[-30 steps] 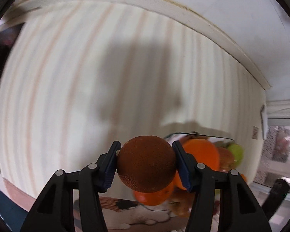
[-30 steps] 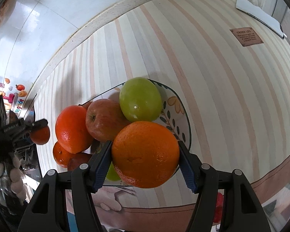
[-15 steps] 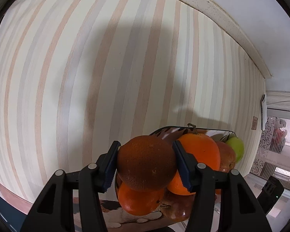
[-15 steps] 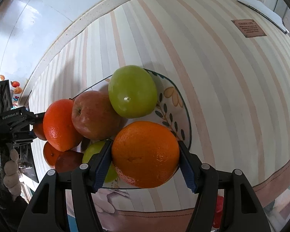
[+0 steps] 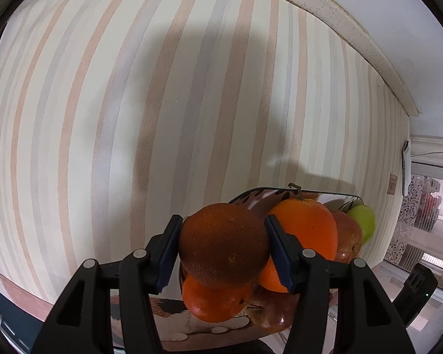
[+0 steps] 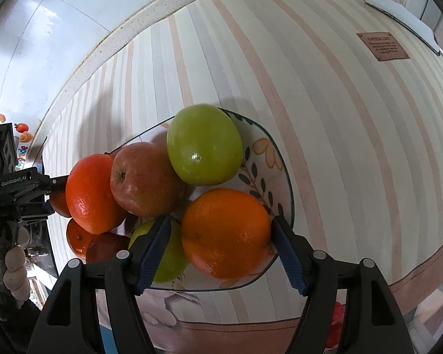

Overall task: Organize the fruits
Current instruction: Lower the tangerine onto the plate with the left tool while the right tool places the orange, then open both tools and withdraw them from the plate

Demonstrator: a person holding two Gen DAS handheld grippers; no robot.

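Observation:
My left gripper (image 5: 223, 244) is shut on a dark orange (image 5: 223, 243) and holds it over the near rim of the patterned fruit plate (image 5: 336, 196). My right gripper (image 6: 221, 236) holds a bright orange (image 6: 226, 233) over the near right part of the same plate (image 6: 276, 162); the left pad stands slightly off it. The plate carries a green apple (image 6: 203, 144), a red apple (image 6: 144, 178), an orange (image 6: 90, 193) and more fruit underneath. The left gripper also shows at the right wrist view's left edge (image 6: 48, 196).
The plate sits on a striped tablecloth (image 6: 339, 118) that runs to a speckled counter edge (image 5: 354, 38) and tiled wall. A brown label (image 6: 382, 46) and a white flat object (image 6: 398, 8) lie at the far right of the cloth.
Both grippers have moved closer to the plate with their oranges. The right gripper's orange has come down over the plate and its left pad has eased off slightly.

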